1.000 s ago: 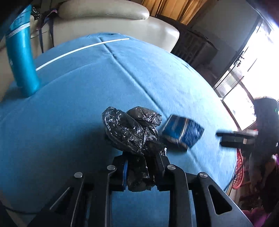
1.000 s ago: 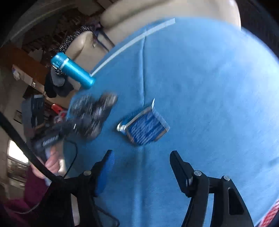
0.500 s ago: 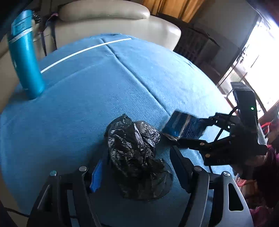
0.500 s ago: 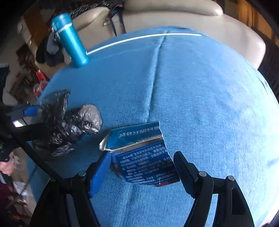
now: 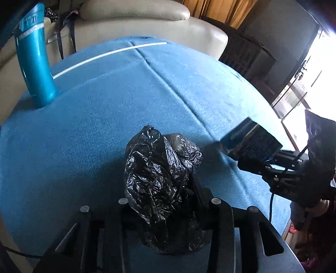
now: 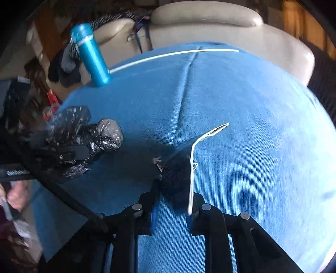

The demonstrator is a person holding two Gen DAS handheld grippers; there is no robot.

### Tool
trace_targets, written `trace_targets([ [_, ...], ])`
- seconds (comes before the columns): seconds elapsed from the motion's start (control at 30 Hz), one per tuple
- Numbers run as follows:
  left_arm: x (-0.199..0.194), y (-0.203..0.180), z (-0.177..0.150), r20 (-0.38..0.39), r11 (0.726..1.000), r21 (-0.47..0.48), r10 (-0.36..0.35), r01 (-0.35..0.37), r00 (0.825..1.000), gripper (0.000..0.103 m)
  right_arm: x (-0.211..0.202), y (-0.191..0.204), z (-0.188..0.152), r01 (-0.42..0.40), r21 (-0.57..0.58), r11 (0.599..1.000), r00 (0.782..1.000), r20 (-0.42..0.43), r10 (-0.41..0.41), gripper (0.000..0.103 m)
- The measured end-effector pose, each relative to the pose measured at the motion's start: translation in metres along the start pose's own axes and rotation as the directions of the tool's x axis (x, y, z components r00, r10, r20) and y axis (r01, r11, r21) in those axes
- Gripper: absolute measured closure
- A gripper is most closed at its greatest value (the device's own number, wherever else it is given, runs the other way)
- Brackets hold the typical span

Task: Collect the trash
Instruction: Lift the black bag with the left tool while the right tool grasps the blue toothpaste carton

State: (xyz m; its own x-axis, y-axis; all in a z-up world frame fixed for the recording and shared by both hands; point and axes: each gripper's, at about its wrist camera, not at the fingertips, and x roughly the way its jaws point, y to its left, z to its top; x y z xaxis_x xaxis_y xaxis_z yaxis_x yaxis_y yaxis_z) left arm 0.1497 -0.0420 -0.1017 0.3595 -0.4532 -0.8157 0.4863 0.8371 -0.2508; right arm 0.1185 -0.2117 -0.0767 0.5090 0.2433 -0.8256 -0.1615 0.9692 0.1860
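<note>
My left gripper [image 5: 161,201] is shut on a crumpled black plastic bag [image 5: 159,174] and holds it just above the blue tablecloth [image 5: 105,117]. The bag also shows at the left of the right wrist view [image 6: 84,142]. My right gripper [image 6: 174,201] is shut on a blue foil wrapper [image 6: 178,172], lifted and tilted on edge above the cloth. In the left wrist view the wrapper [image 5: 250,142] sticks out of the right gripper [image 5: 262,161] at the right.
A tall blue bottle [image 5: 33,63] stands at the far left of the table; it also shows in the right wrist view [image 6: 92,56]. A beige sofa [image 5: 147,19] lies behind the table. A bright window [image 5: 310,73] is at the right.
My left gripper closed on the black bag after being open around it. My right gripper closed on the blue wrapper and lifted it off the cloth.
</note>
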Motion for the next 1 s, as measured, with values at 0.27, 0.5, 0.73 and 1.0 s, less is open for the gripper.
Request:
trace_targets([
  [0.27,-0.034,-0.031,0.0,0.075,1.0,0.008,0.013,-0.014,0.997,0.063,-0.063,-0.036,-0.037,-0.106,0.147,0.983,0.988,0.127,0.088,0.083],
  [0.5,-0.052,-0.058,-0.006,0.11,0.999,0.043,0.024,-0.029,0.994,0.063,-0.078,-0.044,-0.066,-0.082,0.216,0.973,0.991,0.123,0.056,0.082],
  [0.73,-0.049,-0.062,-0.01,0.103,1.0,0.003,0.024,-0.024,0.994,0.063,-0.096,-0.067,-0.078,-0.091,0.29,0.953,0.99,0.125,0.056,0.018],
  [1.0,-0.052,-0.051,-0.01,0.118,0.998,-0.021,0.06,-0.058,0.991,0.063,-0.056,-0.035,-0.031,0.012,0.165,0.986,0.996,0.085,-0.026,0.018],
])
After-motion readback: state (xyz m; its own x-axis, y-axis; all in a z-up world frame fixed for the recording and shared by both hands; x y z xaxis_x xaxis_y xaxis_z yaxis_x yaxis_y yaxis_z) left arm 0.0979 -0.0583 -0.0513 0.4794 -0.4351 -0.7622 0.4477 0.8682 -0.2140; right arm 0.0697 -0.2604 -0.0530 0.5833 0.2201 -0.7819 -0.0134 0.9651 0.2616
